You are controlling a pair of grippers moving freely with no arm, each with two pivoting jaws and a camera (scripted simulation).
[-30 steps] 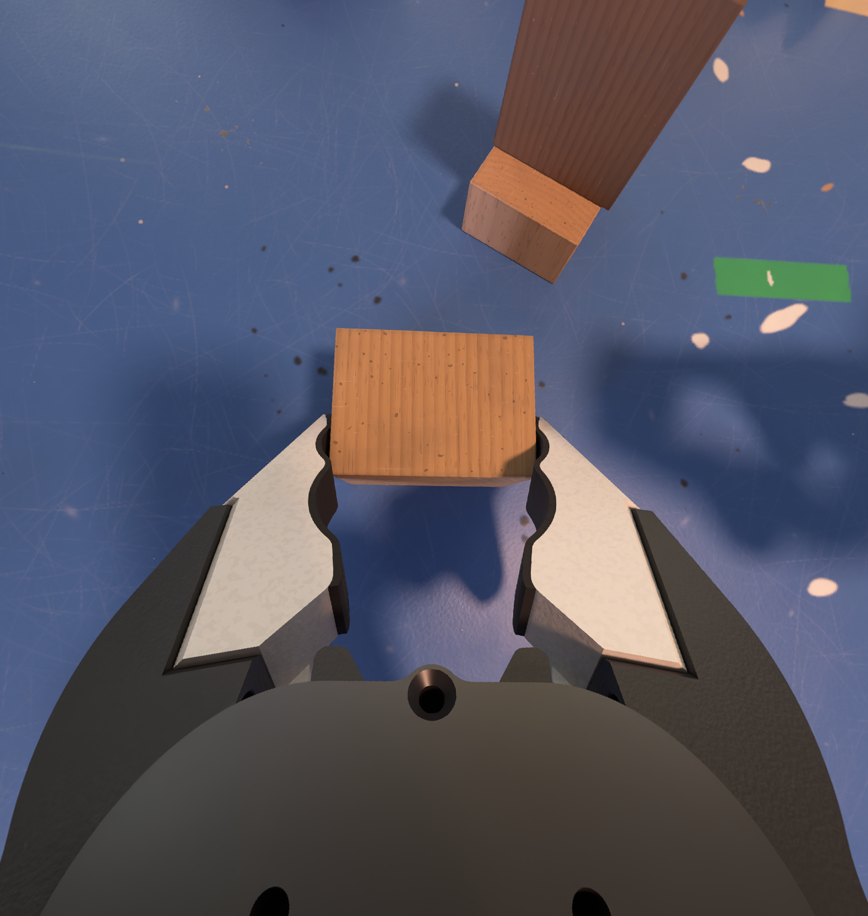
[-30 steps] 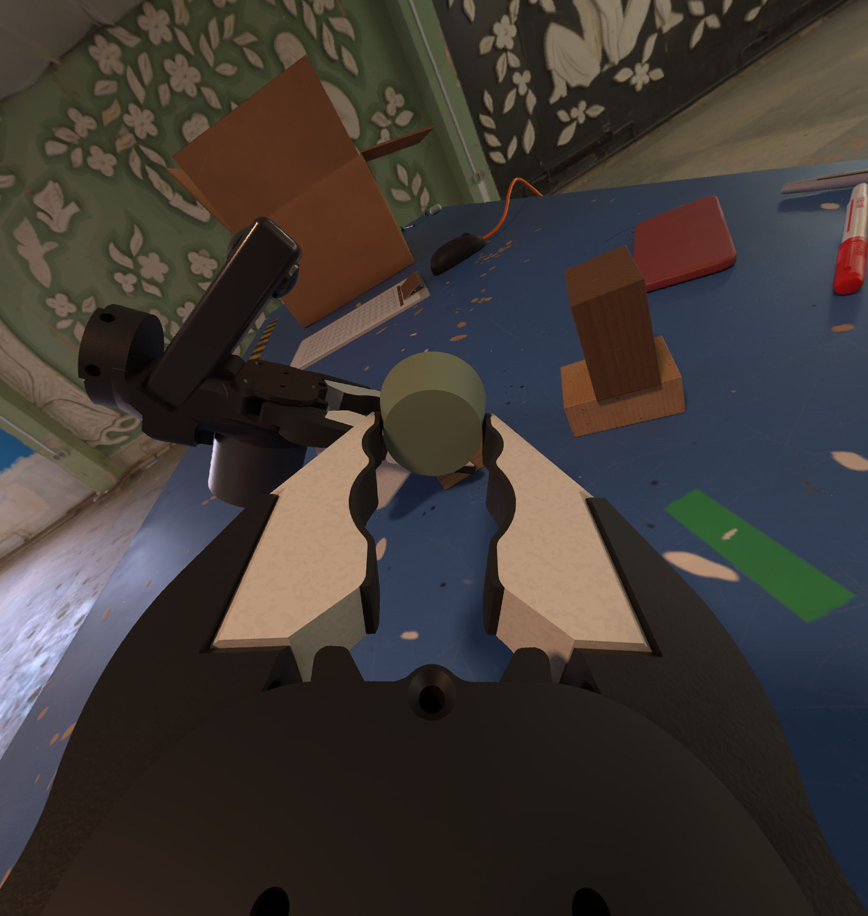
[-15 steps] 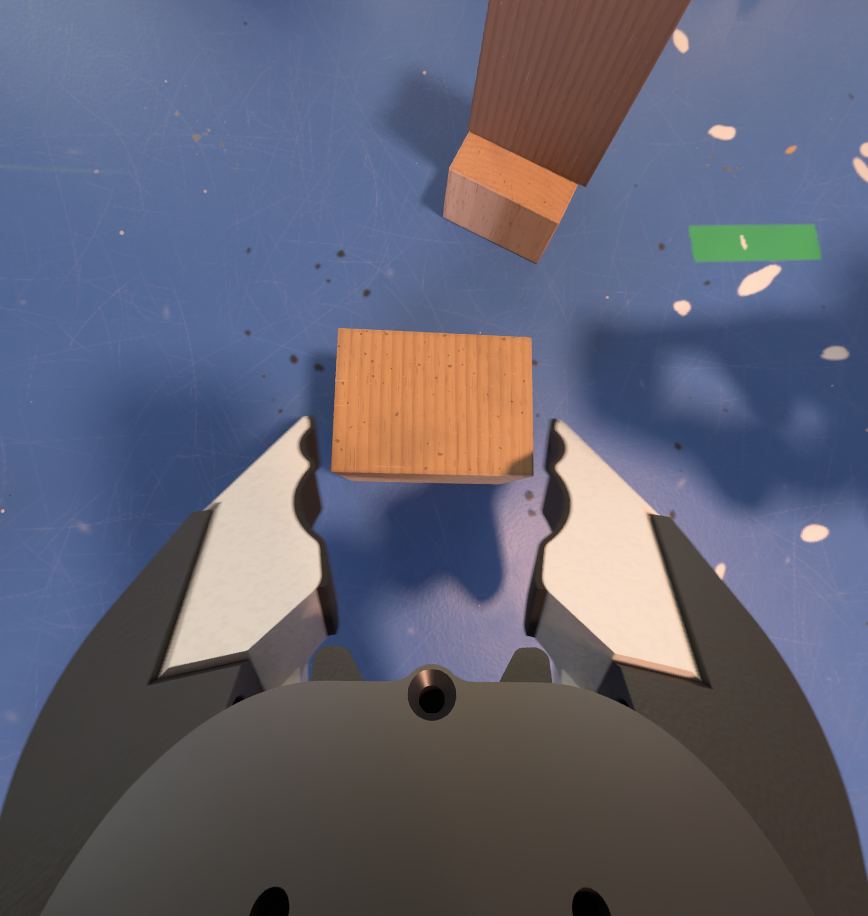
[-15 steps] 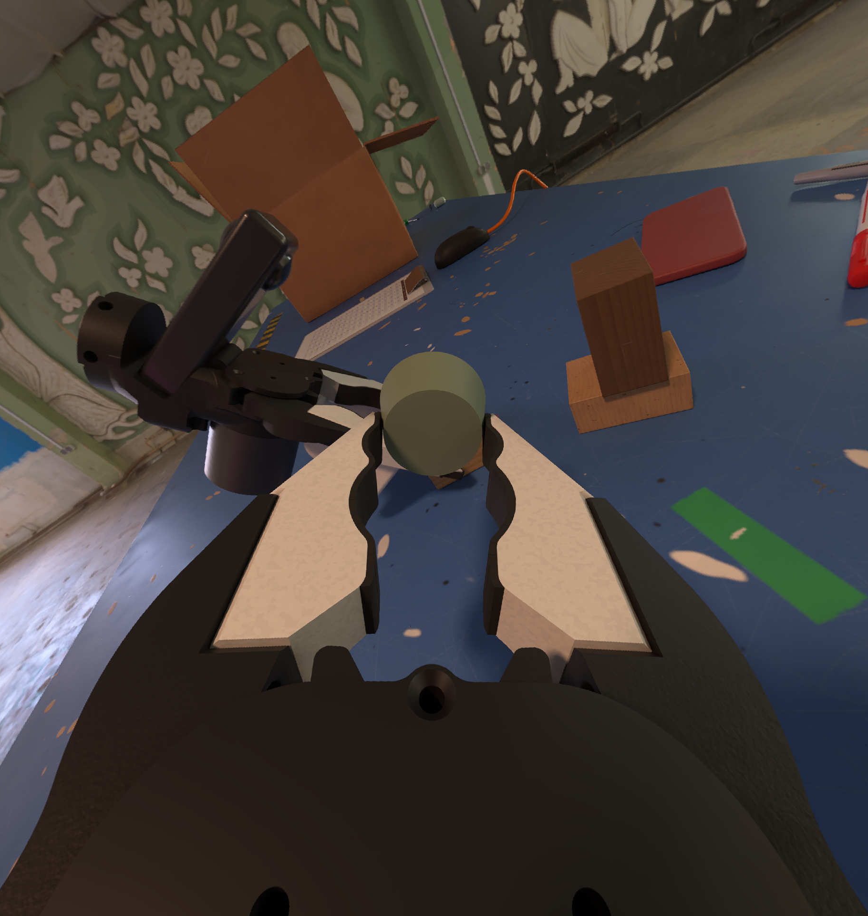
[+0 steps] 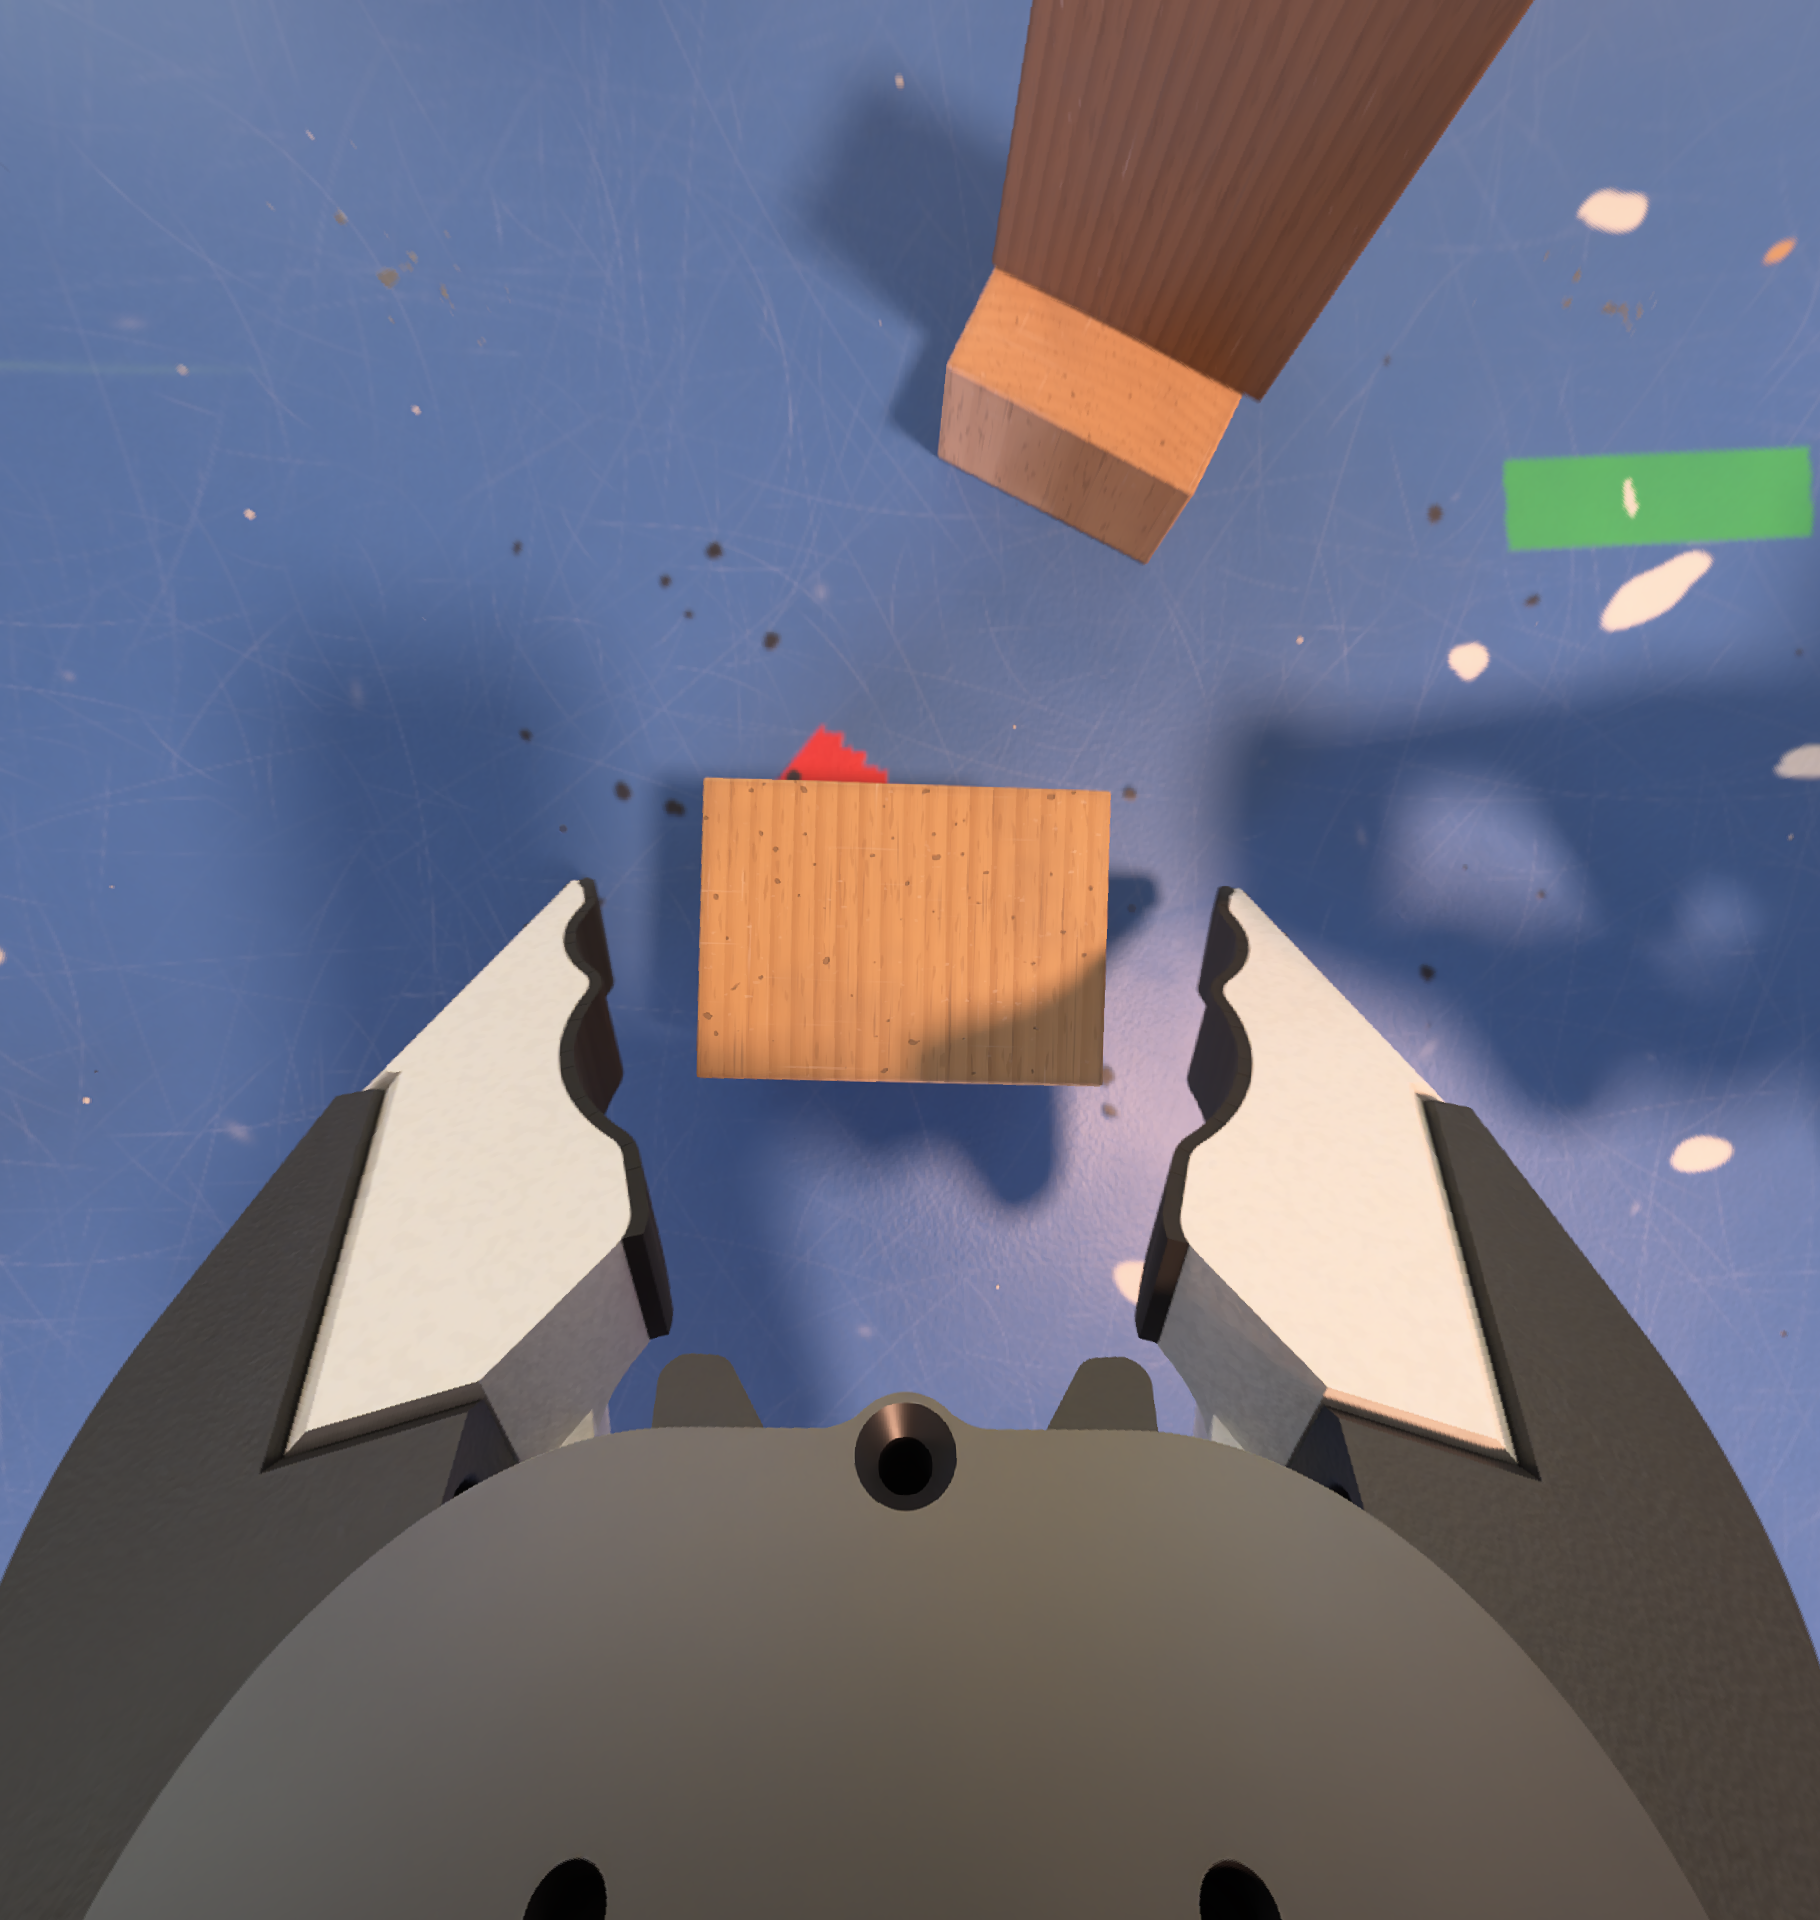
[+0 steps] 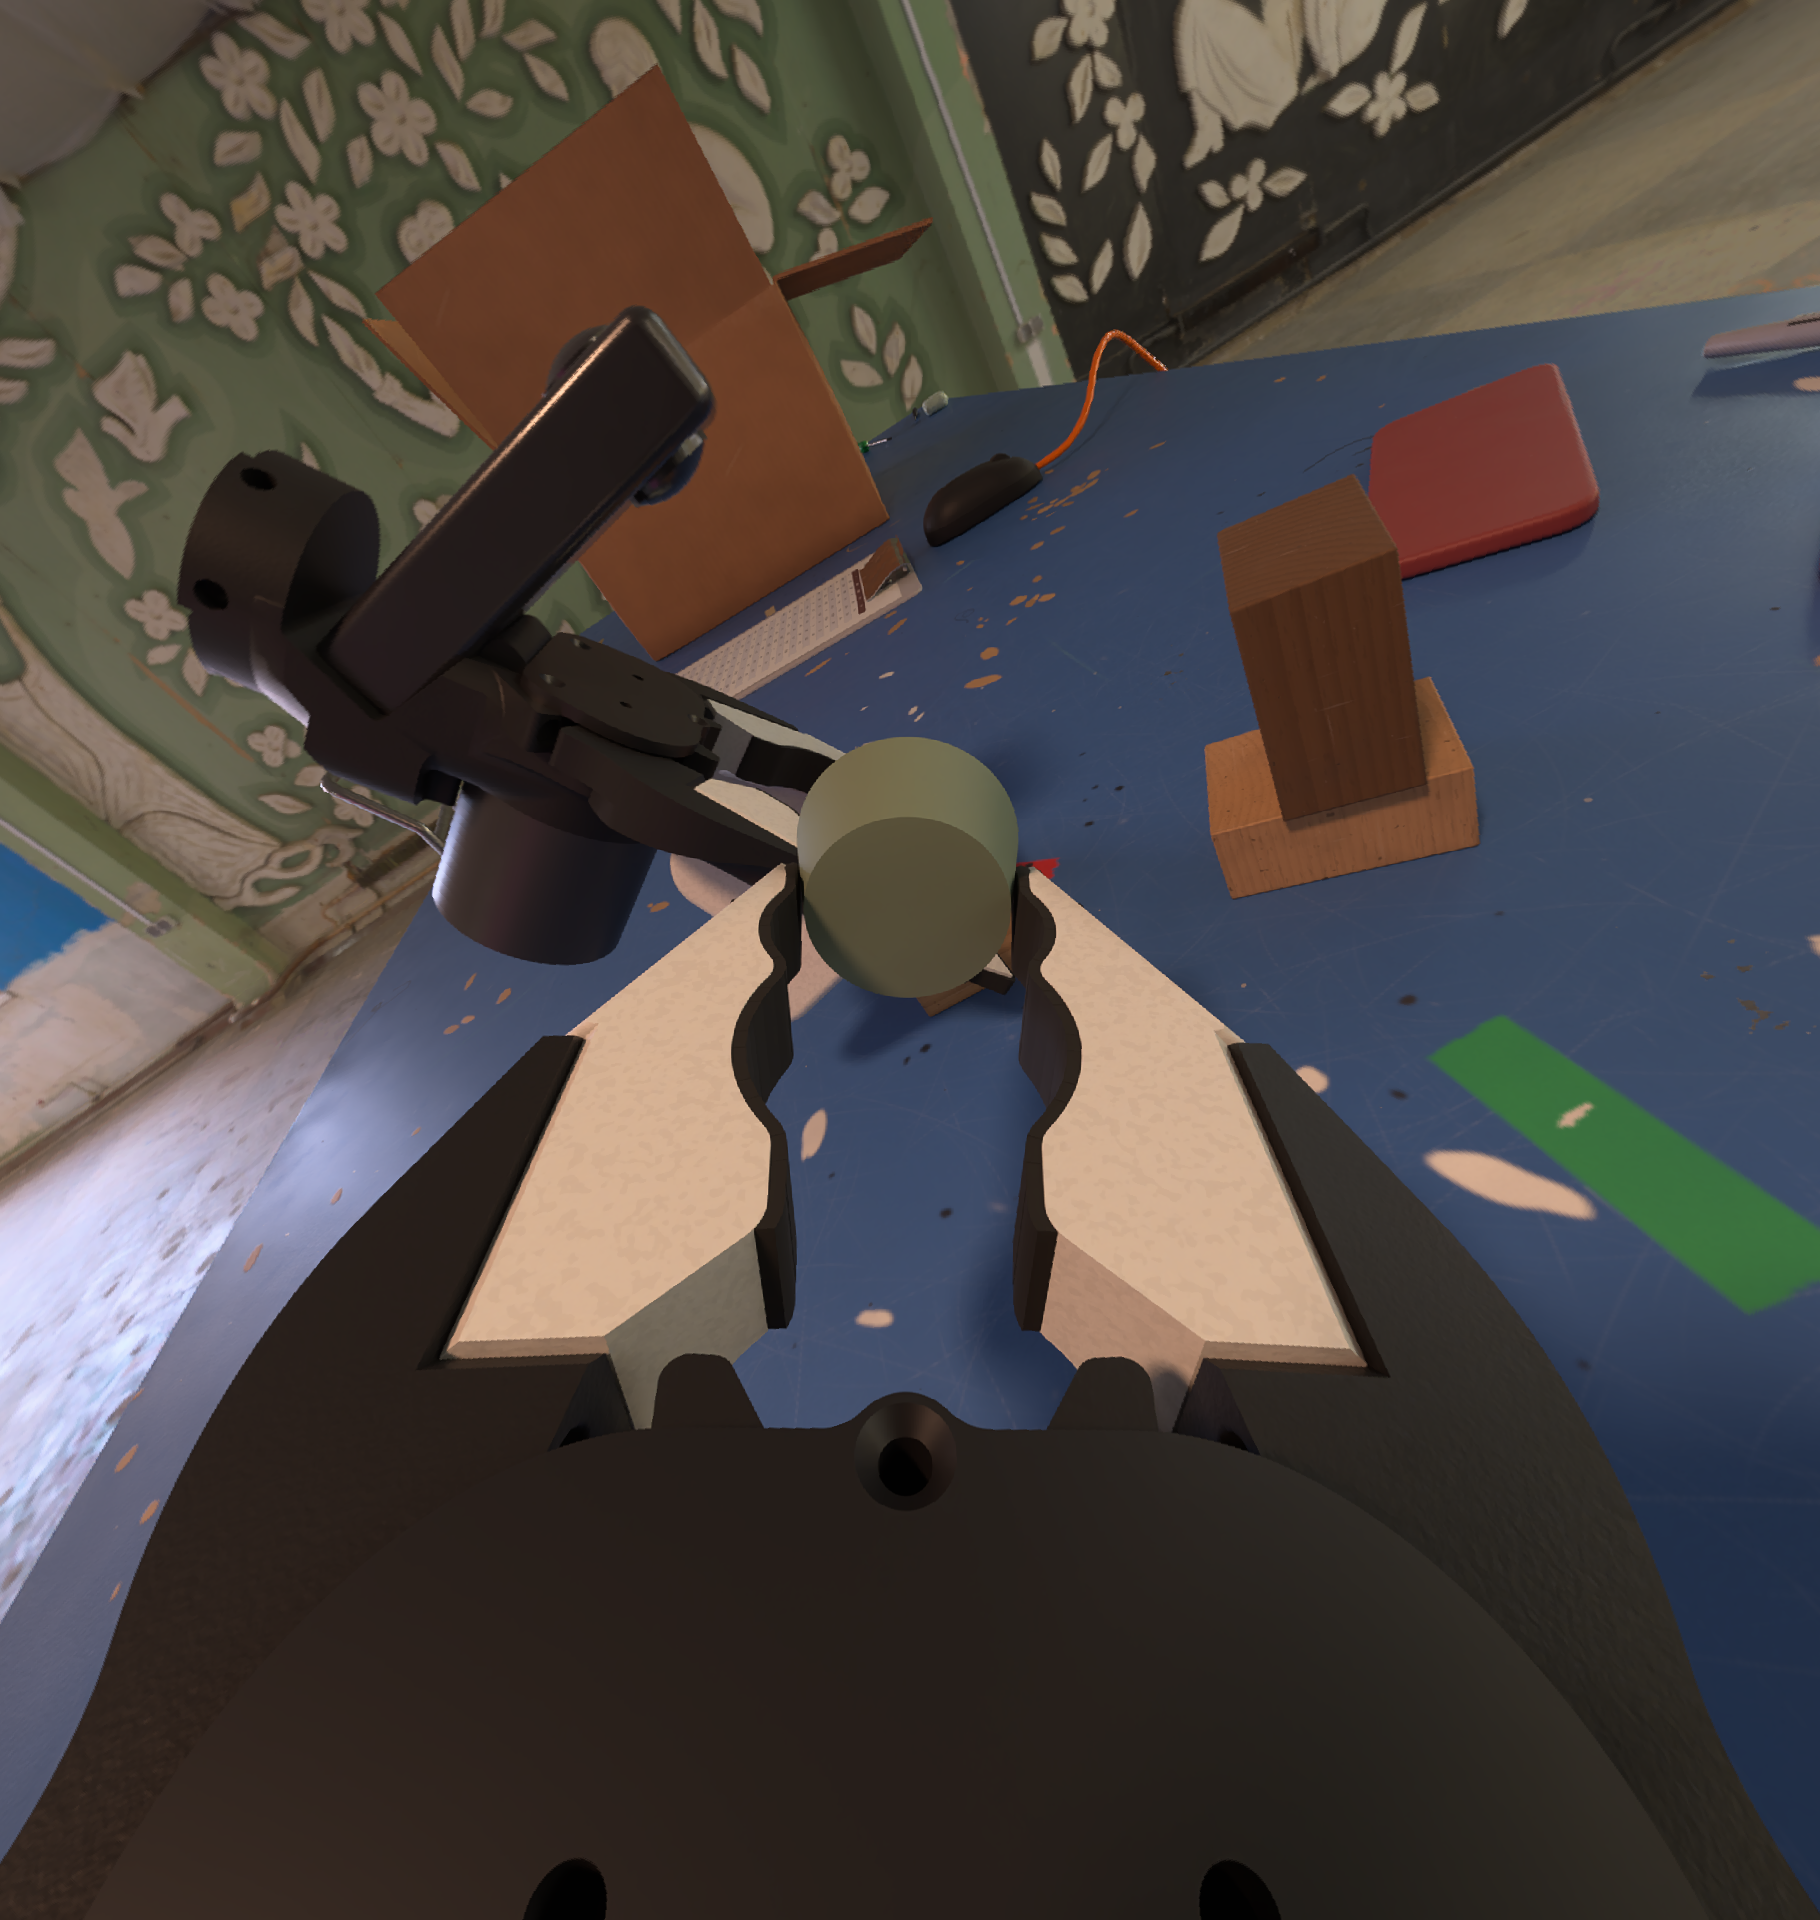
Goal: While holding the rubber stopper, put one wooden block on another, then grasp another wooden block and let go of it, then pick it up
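Left gripper spread, gaps flanking wooden block; right gripper clenching rubber stopper.

Scuffed blue desk, flecked pale; resting on it: light wooden block, orange block, green tape strip, red pad, cardboard box, black mouse.

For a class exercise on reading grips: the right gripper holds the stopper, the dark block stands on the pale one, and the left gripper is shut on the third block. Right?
One error: in the left wrist view the left gripper is open, its jaws clear of the third block. The rest stands.
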